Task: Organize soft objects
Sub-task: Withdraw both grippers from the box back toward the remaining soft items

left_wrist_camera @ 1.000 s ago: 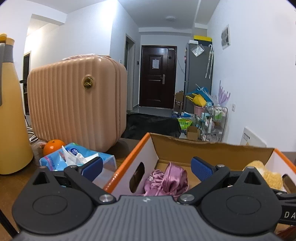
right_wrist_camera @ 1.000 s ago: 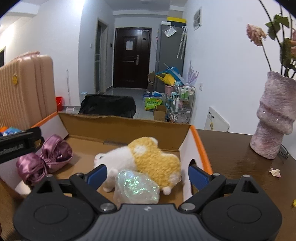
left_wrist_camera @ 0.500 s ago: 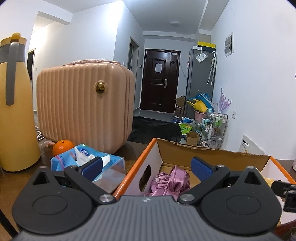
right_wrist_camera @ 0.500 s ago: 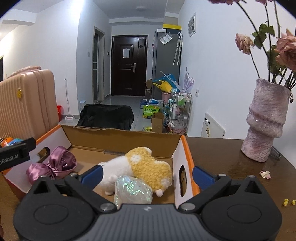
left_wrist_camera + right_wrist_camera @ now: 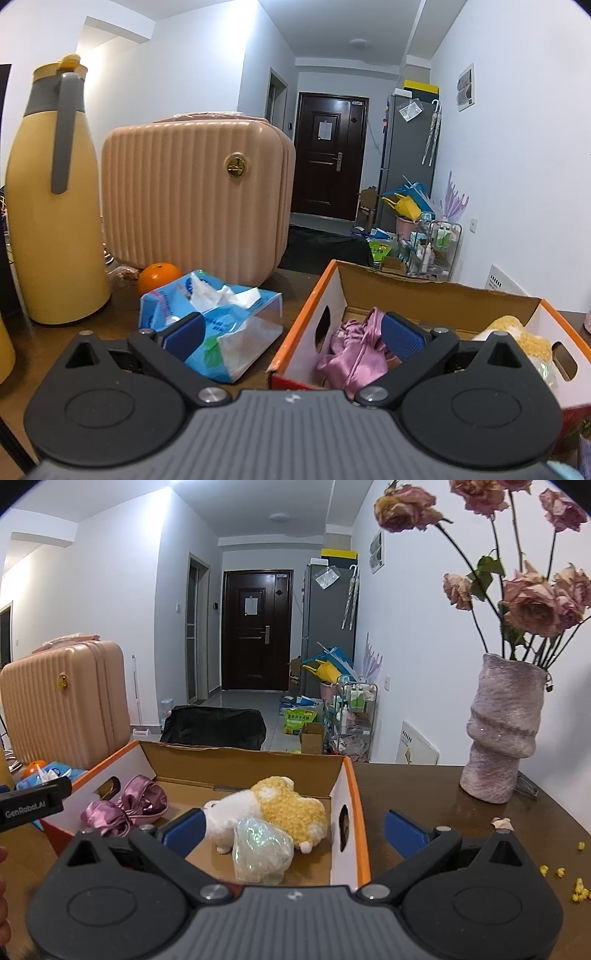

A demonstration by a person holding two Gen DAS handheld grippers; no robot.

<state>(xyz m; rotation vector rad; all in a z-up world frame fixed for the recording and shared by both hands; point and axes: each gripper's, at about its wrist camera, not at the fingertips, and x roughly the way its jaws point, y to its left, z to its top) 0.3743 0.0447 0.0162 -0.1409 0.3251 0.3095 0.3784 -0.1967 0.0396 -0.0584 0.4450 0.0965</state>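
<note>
Both my left gripper [image 5: 291, 332] and right gripper [image 5: 293, 829] gape empty near the cardboard box [image 5: 349, 794], where the plush toy [image 5: 280, 806] sits half behind a shiny pouch [image 5: 260, 849], purple satin thing [image 5: 354, 350] partly blocked.

The left gripper [image 5: 291, 334] fills the lower part of its frame, its blue-padded fingers [image 5: 183, 332] spread wide with nothing pressed between them. The right gripper [image 5: 293, 830] sits likewise low in its frame, jaws wide apart, pads [image 5: 404, 832] gripping nothing, both tilted slightly downward.
</note>
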